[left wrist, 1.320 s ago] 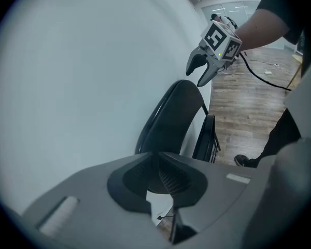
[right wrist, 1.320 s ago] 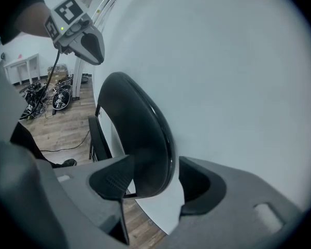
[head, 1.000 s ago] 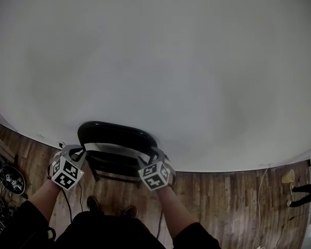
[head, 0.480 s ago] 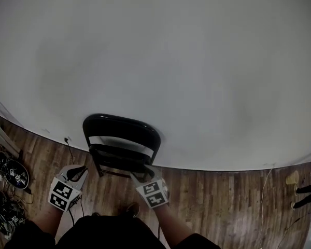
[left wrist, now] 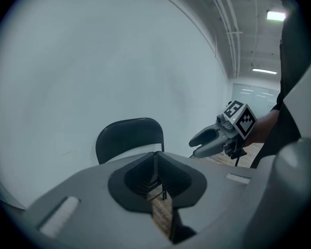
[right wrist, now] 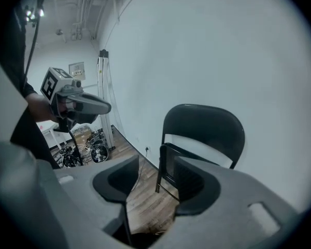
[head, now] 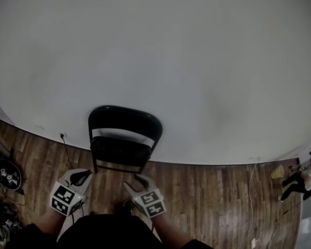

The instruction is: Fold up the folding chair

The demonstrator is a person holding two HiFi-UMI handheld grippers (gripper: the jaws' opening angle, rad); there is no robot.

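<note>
The black folding chair (head: 123,138) stands folded flat and upright by the white wall, with both grippers apart from it. It also shows in the left gripper view (left wrist: 128,137) and in the right gripper view (right wrist: 205,126). My left gripper (head: 82,177) hangs low in front of the chair's left side. Its jaws (left wrist: 156,166) are shut with nothing in them. My right gripper (head: 137,180) hangs before the chair's right side. Its jaws (right wrist: 156,179) stand open and have just been closing, with only floor and chair beyond the gap.
Cables and gear (head: 5,176) lie on the wooden floor at the left, and a cord (head: 66,145) runs from a wall socket. A person (head: 304,178) crouches at the far right beside a yellow object (head: 277,173). A folded stand (right wrist: 103,100) leans on the wall.
Both grippers have drawn back from the chair's sides toward my body and downward in the picture. The chair now stands on its own, farther from me.
</note>
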